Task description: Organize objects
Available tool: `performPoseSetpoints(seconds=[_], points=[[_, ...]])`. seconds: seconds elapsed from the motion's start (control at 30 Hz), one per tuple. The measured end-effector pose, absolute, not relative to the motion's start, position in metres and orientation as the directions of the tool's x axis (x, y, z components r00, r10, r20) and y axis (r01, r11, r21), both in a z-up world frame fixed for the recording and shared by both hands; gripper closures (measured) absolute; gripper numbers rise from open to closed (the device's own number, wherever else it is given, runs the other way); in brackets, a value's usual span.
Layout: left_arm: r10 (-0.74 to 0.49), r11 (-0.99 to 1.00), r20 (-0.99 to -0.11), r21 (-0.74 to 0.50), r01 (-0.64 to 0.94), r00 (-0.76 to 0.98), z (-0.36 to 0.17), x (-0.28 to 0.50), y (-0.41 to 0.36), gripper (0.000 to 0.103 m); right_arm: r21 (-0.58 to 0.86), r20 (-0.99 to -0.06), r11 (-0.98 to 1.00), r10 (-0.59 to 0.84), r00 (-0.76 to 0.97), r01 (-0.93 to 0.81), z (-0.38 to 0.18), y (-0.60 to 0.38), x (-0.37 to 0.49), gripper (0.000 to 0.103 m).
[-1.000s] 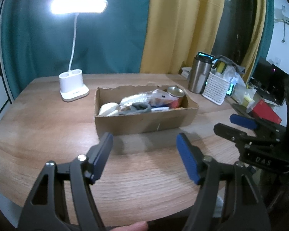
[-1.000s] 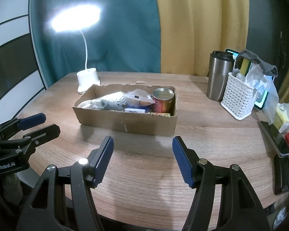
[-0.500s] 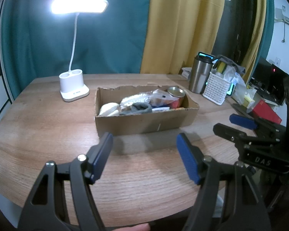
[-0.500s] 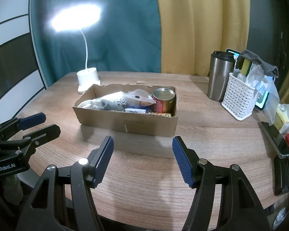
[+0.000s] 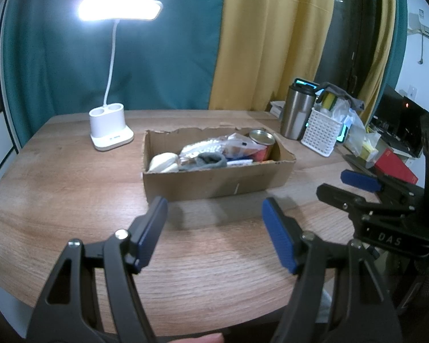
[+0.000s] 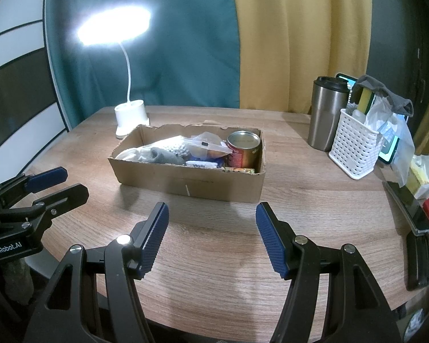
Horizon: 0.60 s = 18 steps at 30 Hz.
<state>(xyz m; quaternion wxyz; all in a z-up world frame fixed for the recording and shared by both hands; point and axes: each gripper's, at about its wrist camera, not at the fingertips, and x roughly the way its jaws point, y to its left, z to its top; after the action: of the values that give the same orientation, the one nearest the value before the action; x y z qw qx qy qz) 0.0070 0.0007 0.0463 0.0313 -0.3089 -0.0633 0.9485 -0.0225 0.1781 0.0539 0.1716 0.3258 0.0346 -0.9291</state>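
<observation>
A shallow, torn-edged cardboard box [image 6: 191, 184] lay open at the desk's centre. Inside, a red can [image 6: 244, 150] stood upright at the 3 o'clock end; clear bags [image 6: 206, 145], a grey cloth [image 6: 164, 155] and a white lump [image 5: 163, 162] filled the rest toward 9 o'clock.

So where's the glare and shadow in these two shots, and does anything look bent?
Left wrist: lamp head blown out white; box casts a shadow toward the camera; curtains bow at the edges. Right wrist: the lamp glares as a soft blob, same fisheye curve.
</observation>
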Motion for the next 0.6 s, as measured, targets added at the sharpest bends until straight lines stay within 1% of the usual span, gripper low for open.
performPoseSetpoints(seconds=[0.6], points=[[0.098, -0.990, -0.579, -0.142, -0.019, -0.809, 0.0474, 0.0076, -0.0009, 0.033, 0.048, -0.619, -0.939, -0.296, -0.728, 0.341, 0.0528, 0.1770, -0.0223, 0.036]])
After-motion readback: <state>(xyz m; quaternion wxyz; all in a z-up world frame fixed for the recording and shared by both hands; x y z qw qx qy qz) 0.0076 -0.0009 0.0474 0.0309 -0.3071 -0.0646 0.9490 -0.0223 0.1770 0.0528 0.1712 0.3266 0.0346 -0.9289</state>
